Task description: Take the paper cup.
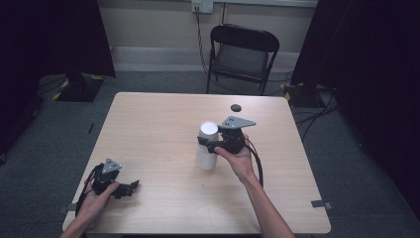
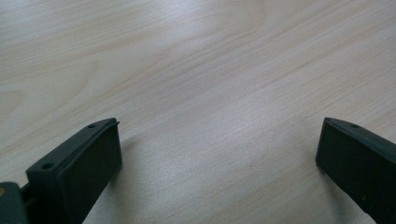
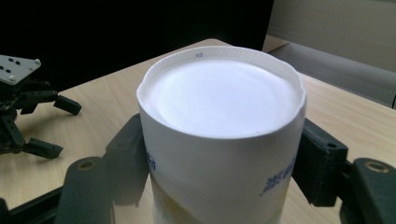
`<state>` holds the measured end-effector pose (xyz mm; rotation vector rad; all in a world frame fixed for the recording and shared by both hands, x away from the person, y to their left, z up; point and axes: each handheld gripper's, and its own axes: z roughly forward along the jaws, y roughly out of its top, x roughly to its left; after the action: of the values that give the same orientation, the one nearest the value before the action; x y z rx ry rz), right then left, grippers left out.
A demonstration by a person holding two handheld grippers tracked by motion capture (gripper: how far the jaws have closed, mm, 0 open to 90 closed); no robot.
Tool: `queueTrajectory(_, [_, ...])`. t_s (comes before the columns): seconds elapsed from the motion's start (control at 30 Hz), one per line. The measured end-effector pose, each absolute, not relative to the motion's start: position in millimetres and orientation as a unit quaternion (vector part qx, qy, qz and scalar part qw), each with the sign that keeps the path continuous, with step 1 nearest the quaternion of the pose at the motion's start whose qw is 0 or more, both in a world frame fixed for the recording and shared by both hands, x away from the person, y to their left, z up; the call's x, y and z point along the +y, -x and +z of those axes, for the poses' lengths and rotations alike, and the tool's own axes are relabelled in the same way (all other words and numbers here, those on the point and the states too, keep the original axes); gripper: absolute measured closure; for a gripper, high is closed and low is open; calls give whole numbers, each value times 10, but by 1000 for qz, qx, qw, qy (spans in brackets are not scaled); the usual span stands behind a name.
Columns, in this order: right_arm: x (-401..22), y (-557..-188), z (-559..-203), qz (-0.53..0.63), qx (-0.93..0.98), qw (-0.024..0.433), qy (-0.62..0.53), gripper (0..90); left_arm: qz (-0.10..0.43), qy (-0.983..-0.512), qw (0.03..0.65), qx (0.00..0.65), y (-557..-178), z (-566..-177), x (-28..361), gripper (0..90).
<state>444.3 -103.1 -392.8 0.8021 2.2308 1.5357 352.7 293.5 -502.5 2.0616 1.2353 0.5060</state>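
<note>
Cup (image 3: 224, 140) is standing upside-down, upright axis, squarely between right gripper (image 3: 219, 163) pads, which are pinching its walls; left gripper (image 2: 219, 158) is idling wide open, well apart.

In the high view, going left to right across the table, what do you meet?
Left tool, resting near the table's front left corner with its jaws open → white paper cup, standing bottom-up → right tool, closed on the cup's side.

Right claw (image 1: 210, 144) clamped (pads pressing), left claw (image 1: 130, 189) spread wide, resting low.
</note>
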Motion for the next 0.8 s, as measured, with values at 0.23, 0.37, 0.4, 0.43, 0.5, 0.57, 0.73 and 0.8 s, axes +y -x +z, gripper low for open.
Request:
queueTrajectory(0.23, [-1046, -4425, -3882, 546, 774, 161, -279, 307, 194, -791, 336, 474, -3527, -5025, 2935, 0])
queueTrajectory(0.37, [-1048, -4416, -3853, 549, 771, 163, -277, 311, 194, -791, 335, 473, -3527, -5025, 2936, 0])
queueTrajectory(0.4, [-1049, -4414, -3844, 550, 770, 164, -279, 312, 194, -791, 336, 474, -3527, -5025, 2935, 0])
queueTrajectory(0.43, [-1049, -4414, -3844, 550, 770, 164, -279, 312, 194, -791, 336, 474, -3527, -5025, 2935, 0])
queueTrajectory(0.5, [-1048, -4412, -3819, 553, 769, 167, -275, 311, 194, -791, 335, 473, -3527, -5025, 2936, 0])
queueTrajectory(0.57, [-1047, -4411, -3797, 555, 768, 168, -273, 311, 194, -791, 335, 473, -3527, -5025, 2936, 0])
queueTrajectory(0.73, [-1050, -4407, -3735, 559, 764, 172, -274, 312, 194, -791, 335, 473, -3527, -5024, 2936, 0])
queueTrajectory(0.8, [-1052, -4406, -3720, 557, 765, 172, -273, 312, 194, -791, 335, 473, -3527, -5024, 2936, 0])
